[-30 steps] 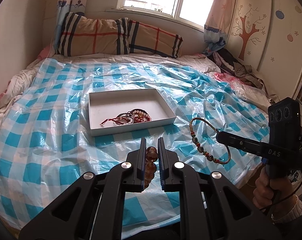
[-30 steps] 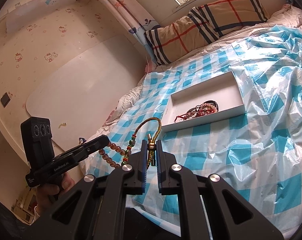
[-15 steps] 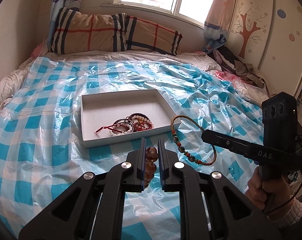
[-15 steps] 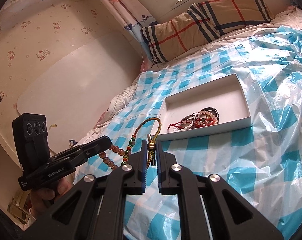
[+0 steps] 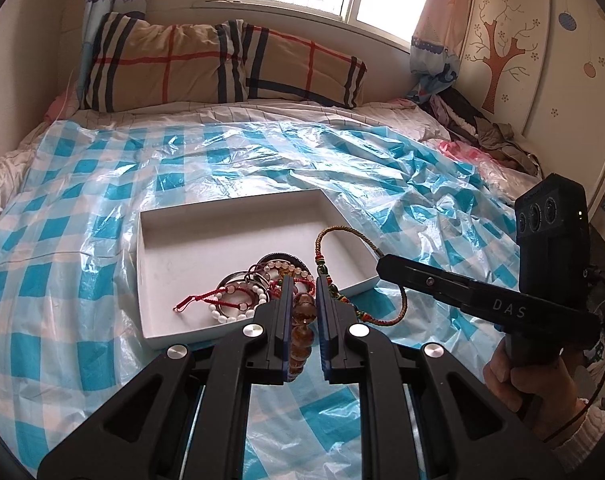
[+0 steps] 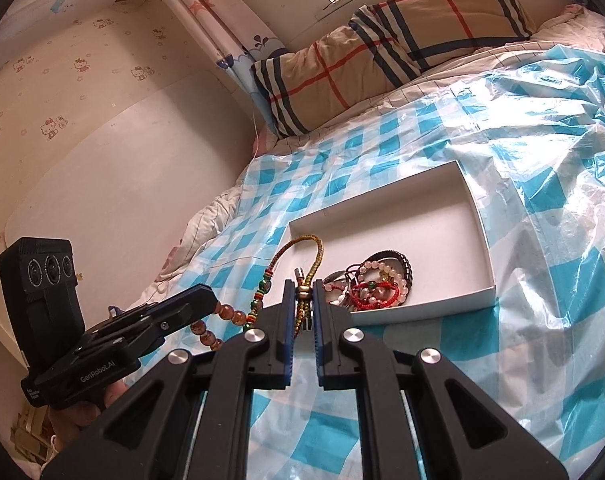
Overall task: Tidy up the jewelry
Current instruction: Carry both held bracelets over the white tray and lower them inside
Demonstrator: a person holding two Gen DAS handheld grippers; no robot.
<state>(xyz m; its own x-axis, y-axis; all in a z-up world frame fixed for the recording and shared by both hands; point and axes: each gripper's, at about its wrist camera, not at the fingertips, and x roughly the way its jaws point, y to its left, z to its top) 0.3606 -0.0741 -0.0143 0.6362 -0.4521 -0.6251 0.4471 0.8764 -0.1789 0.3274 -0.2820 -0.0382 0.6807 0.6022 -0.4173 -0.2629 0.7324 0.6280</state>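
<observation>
Amber beads of a bracelet (image 5: 302, 320) were clamped in the left claw (image 5: 302, 312), hanging just short of the white tray (image 5: 206, 216) on the checked plastic sheet (image 5: 62, 280) over the bed. Beside it, the right claw (image 6: 302, 312) was clenched on a braided cord bracelet (image 6: 302, 248), its loop dangling over the tray's near corner, close to the bracelets (image 6: 374, 284) already heaped inside.

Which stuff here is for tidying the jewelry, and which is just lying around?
For the job:
- white box
- jewelry pile in it
- amber bead bracelet, in the left gripper
- braided cord bracelet, in the right gripper

Just lying about:
- plaid pillow
- checked plastic sheet
- heap of clothes
</observation>
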